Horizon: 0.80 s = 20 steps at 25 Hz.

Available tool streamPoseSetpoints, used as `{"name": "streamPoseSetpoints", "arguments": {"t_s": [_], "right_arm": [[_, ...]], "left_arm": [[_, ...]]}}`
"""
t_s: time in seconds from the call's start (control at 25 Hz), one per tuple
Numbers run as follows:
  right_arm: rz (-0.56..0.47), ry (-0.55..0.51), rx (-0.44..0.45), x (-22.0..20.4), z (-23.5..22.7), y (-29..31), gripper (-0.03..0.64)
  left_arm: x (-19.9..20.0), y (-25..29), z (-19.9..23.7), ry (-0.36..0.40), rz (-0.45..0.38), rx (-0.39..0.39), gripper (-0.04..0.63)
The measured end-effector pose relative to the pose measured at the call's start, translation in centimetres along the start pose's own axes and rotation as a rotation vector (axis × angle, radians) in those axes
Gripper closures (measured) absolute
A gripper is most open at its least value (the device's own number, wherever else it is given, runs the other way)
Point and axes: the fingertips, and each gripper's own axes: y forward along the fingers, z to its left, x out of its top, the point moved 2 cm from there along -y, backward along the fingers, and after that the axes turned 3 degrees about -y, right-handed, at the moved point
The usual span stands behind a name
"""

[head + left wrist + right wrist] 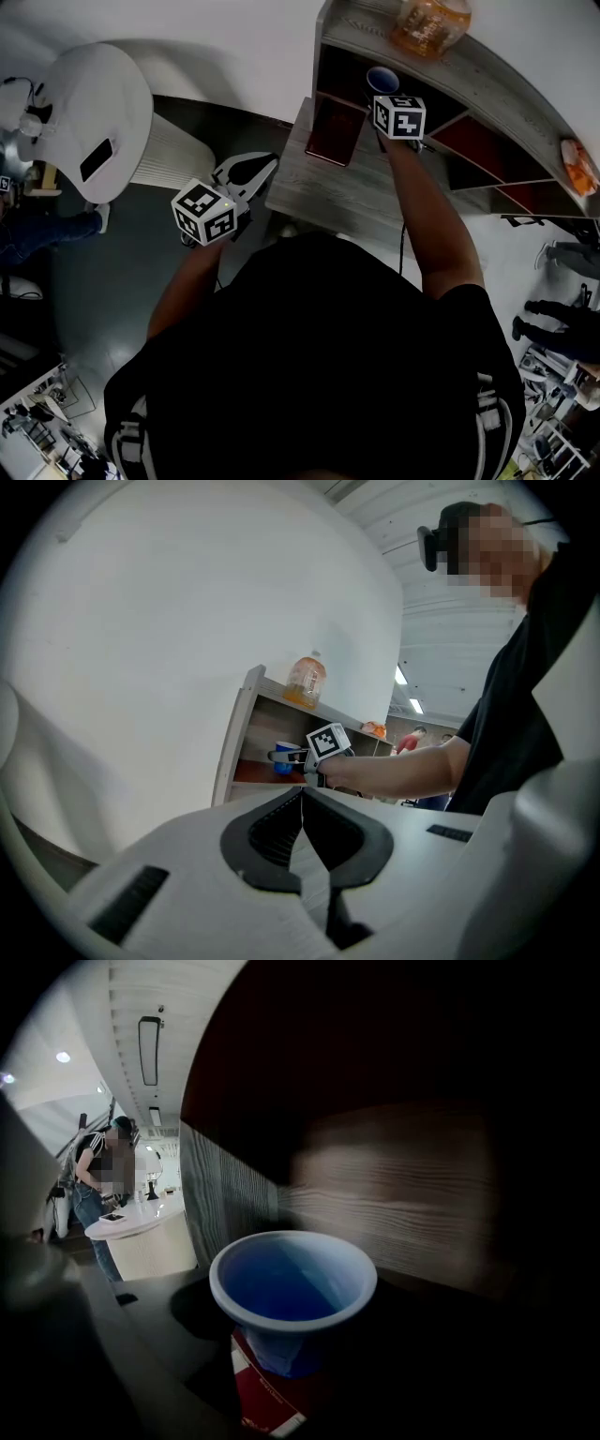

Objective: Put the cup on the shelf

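Fingers of your right gripper (382, 94) clasp the one blue cup (292, 1283) by its sides. You hold it upright inside the end compartment of the wood-grain shelf (497, 75), just under the top board. Whether its base touches the compartment floor cannot be told. Your left gripper (302, 797) hangs well apart from the shelf, its two fingers pressed together with nothing between them. Two marker cubes show, the left cube (204, 211) and the right cube (398, 115), each printed with black-and-white squares and no letters. On the shelf's top board stands one bottle (431, 23) of orange liquid, its label unreadable, and farther along lies one orange item (577, 164) too blurred to name. Directly below the cup in the right gripper view sits one red-and-white patch (267, 1401) with print too small to read. One round white table (94, 94) stands to your left and carries one dark phone (97, 159). One person (94, 1180) stands at a white counter in the background of the right gripper view.
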Motion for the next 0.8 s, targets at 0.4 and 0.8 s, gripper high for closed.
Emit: {"name": "streamPoseSetpoints", "arguments": {"t_s": [0.4, 0.8], "right_arm": [[0.015, 0.013, 0.016, -0.4, -1.1, 1.3, 0.308], [0.029, 0.052, 0.032, -1.6, -1.3, 2.3, 0.304]], "left_arm": [[0.0, -0.3, 0.4, -0.003, 0.004, 0.014, 0.577], [0.2, 0.1, 0.6, -0.005, 0.001, 0.008, 0.577]]}}
